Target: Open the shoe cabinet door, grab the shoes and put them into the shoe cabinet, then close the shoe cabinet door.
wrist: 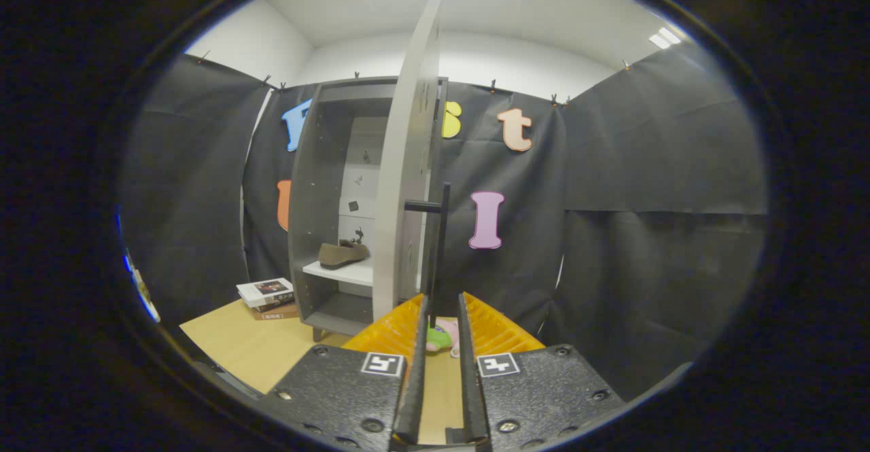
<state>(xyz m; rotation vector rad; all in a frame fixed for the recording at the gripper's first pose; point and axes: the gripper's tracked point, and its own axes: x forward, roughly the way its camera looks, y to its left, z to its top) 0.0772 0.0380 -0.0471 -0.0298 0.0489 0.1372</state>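
Note:
The grey shoe cabinet (314, 234) stands ahead and left of my fingers, its door (408, 166) swung open toward me and seen nearly edge-on. A brown shoe (343, 253) lies on the white shelf (343, 273) inside. The door's black bar handle (442, 234) runs down to just above my left fingertip. My gripper (443, 299) has its yellow-backed fingers (391, 333) a narrow gap apart, with nothing pressed between them. I cannot tell whether the handle touches the left finger.
A stack of books (266, 294) lies on the wooden floor (238, 350) left of the cabinet's foot. A pink and green soft toy (442, 338) lies on the floor, seen through the gap between the fingers. Black cloth walls surround the booth.

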